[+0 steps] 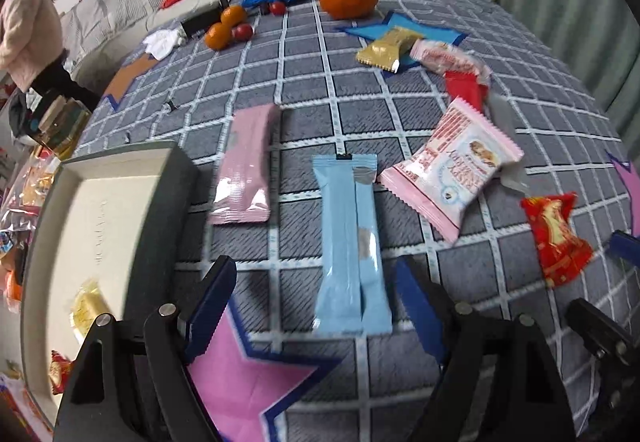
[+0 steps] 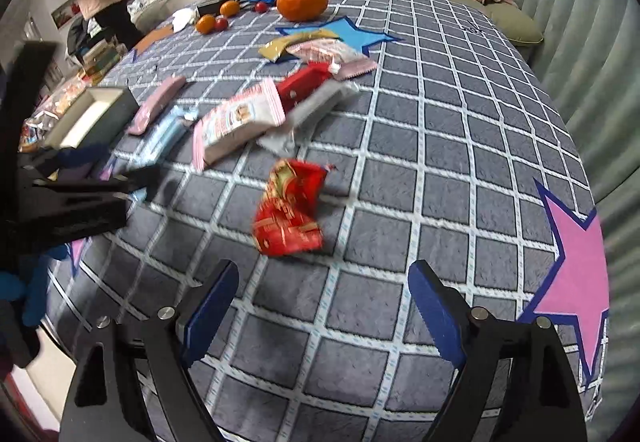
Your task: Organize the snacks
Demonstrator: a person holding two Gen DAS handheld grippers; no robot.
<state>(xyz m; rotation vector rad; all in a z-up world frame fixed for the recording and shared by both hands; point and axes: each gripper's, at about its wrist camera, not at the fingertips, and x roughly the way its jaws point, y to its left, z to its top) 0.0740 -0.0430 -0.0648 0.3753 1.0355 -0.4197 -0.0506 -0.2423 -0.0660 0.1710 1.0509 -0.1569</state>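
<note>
Two grippers' fingers spread, holding nothing: left gripper (image 1: 316, 306) before long pale-blue packet (image 1: 350, 242), right gripper (image 2: 324, 306) before crinkled red packet (image 2: 290, 214).

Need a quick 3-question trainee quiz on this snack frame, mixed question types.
1. True or false: the left gripper is shut on the light blue snack bar.
2. Which wrapper lies just ahead of the right gripper? A) red and gold candy packet B) pink snack bar C) gold packet
3. Fill in: the grey tray sits to the ___ of the pink snack bar in the left wrist view.

Key: 1 false; 2 A; 3 left.
</note>
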